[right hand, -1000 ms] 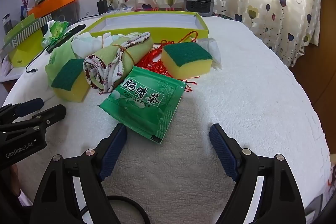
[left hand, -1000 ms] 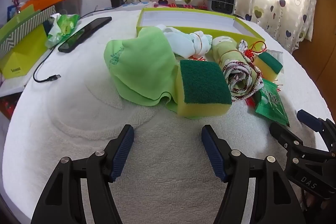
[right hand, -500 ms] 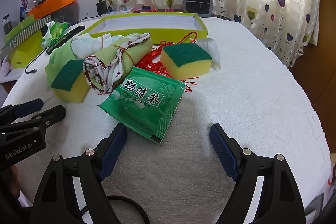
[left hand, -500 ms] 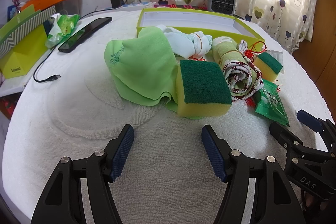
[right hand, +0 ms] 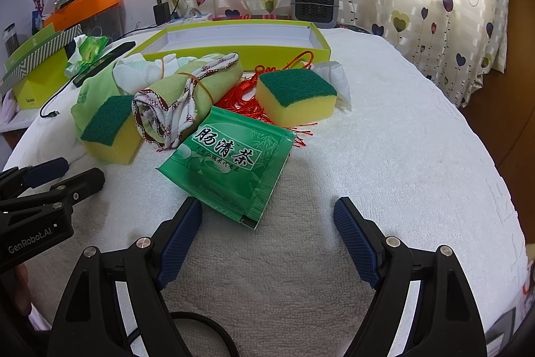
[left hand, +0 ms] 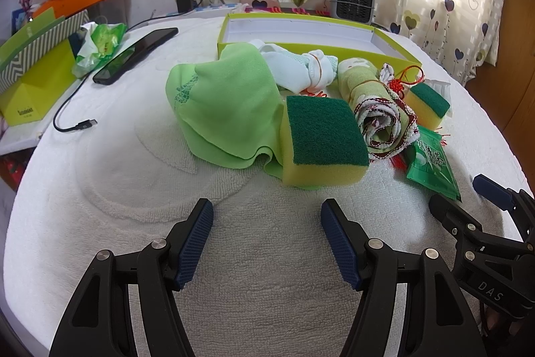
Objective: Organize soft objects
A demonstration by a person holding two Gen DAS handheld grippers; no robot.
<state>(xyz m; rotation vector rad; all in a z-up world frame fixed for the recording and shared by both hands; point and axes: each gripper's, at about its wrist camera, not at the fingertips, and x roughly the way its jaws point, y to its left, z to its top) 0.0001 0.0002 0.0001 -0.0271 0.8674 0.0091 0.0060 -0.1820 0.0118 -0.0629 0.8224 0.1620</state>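
A pile of soft things lies mid-table: a green cloth (left hand: 224, 102), white socks (left hand: 301, 69), a rolled towel (left hand: 378, 109) bound with a rubber band, a near yellow sponge with a green pad (left hand: 321, 139), a second sponge (right hand: 296, 96) and a green tea sachet (right hand: 230, 166). Behind them stands an open lime-green box (left hand: 301, 32), white inside. My left gripper (left hand: 267, 240) is open, just short of the near sponge. My right gripper (right hand: 267, 236) is open with the sachet's corner near its left finger, nothing held.
A white towel covers the round table (left hand: 117, 156). A black phone (left hand: 133, 56) and a USB cable (left hand: 70, 122) lie at the left, beside green boxes (left hand: 30, 72) and a crumpled wrapper (left hand: 100, 42). A small grey heater (left hand: 352, 0) stands behind the box, and red tassel cord (right hand: 247, 99) lies under the far sponge.
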